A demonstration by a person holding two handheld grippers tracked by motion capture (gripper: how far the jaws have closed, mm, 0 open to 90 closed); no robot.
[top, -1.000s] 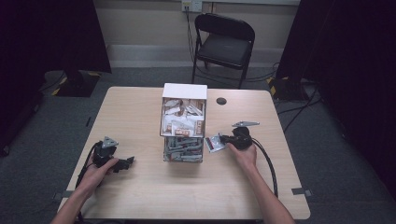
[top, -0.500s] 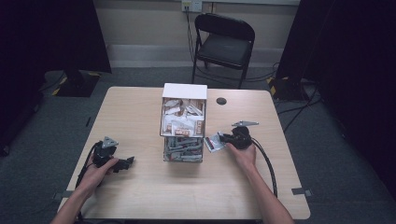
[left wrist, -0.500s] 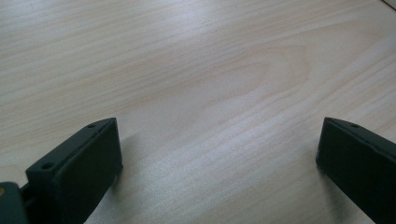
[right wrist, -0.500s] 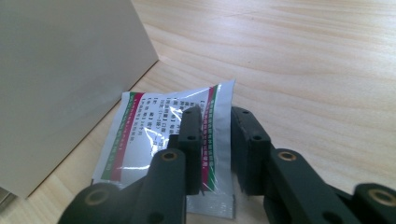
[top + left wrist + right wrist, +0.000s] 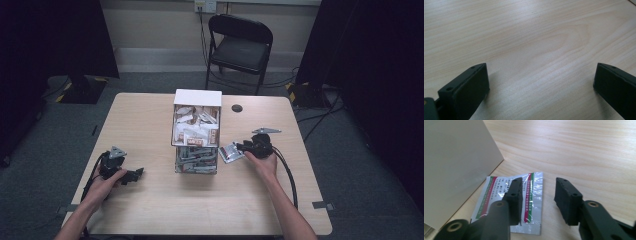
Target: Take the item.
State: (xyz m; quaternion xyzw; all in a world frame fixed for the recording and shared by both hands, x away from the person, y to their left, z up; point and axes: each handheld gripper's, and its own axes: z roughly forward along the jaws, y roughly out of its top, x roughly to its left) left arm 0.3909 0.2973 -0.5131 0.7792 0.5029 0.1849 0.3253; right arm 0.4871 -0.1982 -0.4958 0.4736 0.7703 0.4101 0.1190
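The right gripper (image 5: 537, 202) sits low over a silver sachet (image 5: 534, 195) that lies flat on the desk (image 5: 586, 152), just beside the white wall of the box (image 5: 454, 165). Its fingers (image 5: 514, 195) stand part open: one finger is over the sachet's printed face, the other over bare desk past the sachet's edge. Nothing is clamped between them.

In the high view the sachet (image 5: 231, 152) lies to the right of the box (image 5: 197, 131), between it and the right gripper (image 5: 250, 146). The box stands mid-desk, open-topped and packed with similar sachets; its lower front appears clear, with more sachets behind it.

The left gripper (image 5: 131, 175) rests on the desk (image 5: 150, 210) well apart from the box, at the person's left. In the left gripper view its fingers (image 5: 469, 85) are spread wide, with only bare desk (image 5: 536, 37) between them.

Step in hand, as judged: pickup of the loose sachet by the right gripper, at the approach stage, before closure.

Next move, as judged:
- Shift the right gripper so that one sachet edge falls between the fingers.
- The sachet is thin and flat; tip one finger under the edge or pinch a raised corner.
- Keep clear of the box wall during closure.
- The left gripper can steady the box if it shifts.
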